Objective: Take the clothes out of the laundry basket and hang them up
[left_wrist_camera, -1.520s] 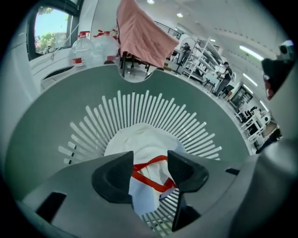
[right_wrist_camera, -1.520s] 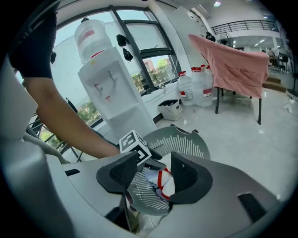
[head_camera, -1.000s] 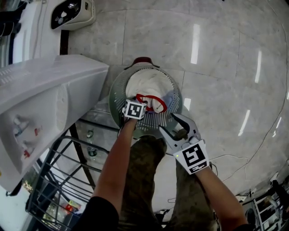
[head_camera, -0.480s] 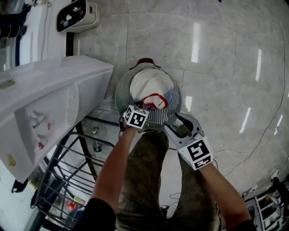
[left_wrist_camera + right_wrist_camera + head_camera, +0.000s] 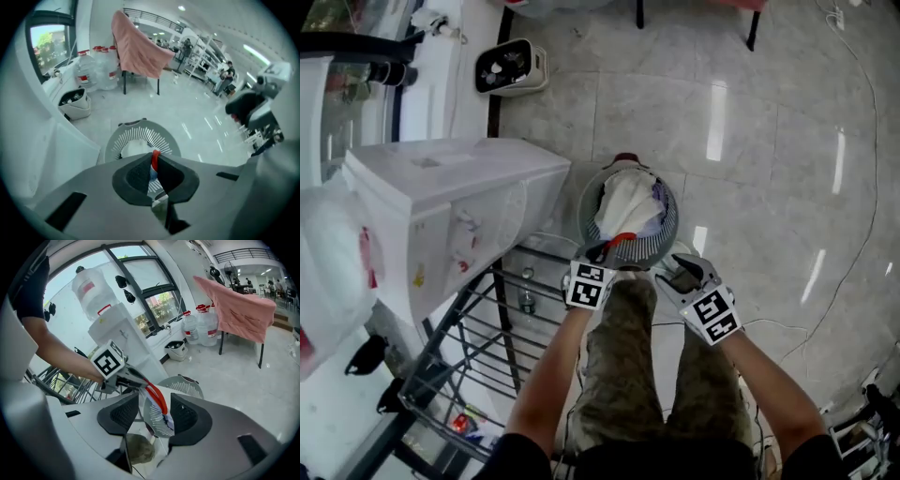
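A round slatted laundry basket (image 5: 656, 242) stands on the tiled floor in front of the person's legs. Inside lies a white garment (image 5: 623, 204) with a red trim (image 5: 620, 240). My left gripper (image 5: 602, 251) is at the basket's near rim, shut on that red trim, which shows pinched between the pads in the left gripper view (image 5: 155, 160). The garment stretches from the basket up to it. My right gripper (image 5: 673, 272) hangs open just right of it, over the near rim. From the right gripper view, the left gripper (image 5: 126, 377) and the red trim (image 5: 158, 397) lie beyond the open jaws.
A white cabinet-like appliance (image 5: 459, 202) stands left of the basket, with a wire rack (image 5: 459, 366) below it. A small white appliance (image 5: 511, 67) sits on the floor farther off. A pink cloth (image 5: 138, 47) hangs over a frame, water jugs (image 5: 101, 70) beside it.
The left gripper shut on the garment's red trim and drew it back toward the basket's near rim. The head view pulled back and up. The right gripper stayed open beside it.
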Demonstrator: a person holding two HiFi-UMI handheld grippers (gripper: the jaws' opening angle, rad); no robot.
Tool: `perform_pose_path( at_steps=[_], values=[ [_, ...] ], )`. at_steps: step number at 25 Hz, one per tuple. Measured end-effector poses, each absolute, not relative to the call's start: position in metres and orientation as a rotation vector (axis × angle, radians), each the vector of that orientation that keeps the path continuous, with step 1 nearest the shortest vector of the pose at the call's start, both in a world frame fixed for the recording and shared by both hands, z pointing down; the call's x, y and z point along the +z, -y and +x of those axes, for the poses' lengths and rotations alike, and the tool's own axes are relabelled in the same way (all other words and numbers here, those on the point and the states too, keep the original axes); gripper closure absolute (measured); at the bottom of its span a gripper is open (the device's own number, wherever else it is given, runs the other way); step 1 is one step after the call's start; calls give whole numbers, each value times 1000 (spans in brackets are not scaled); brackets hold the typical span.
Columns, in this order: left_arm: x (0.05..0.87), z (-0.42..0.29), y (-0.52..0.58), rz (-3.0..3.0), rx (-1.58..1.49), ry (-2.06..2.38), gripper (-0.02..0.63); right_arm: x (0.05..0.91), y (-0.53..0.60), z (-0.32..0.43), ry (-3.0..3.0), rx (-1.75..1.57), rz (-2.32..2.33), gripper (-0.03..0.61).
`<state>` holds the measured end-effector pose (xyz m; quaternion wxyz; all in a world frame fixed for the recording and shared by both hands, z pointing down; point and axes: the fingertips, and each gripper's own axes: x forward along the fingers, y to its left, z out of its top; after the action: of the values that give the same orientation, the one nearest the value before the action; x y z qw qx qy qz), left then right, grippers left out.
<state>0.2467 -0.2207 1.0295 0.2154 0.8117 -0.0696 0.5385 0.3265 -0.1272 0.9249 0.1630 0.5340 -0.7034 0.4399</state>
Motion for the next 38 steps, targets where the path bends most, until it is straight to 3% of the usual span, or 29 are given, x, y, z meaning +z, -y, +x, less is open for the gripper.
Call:
perform_pose_path(
  at_steps=[14,20,33,34,36,38],
  values=[
    [694,306,259,2496,1162,462,603,739,152,310,2180,1327,1585,385],
    [592,308,253,2512,1028,564,603,694,148,287,2237,1127,1507,385],
    [441,354,228,2706,768,594,601,662,162,350,2118,662,1425,387],
    [436,354,231,2709,757,622,603,659,164,361,2092,644,1463,398],
    [431,350,237,2710,751,691,601,651,166,384,2073,622,1536,531],
    [429,342,244,2707,753,764,601,638,167,403,2097,631,1601,555]
  ],
)
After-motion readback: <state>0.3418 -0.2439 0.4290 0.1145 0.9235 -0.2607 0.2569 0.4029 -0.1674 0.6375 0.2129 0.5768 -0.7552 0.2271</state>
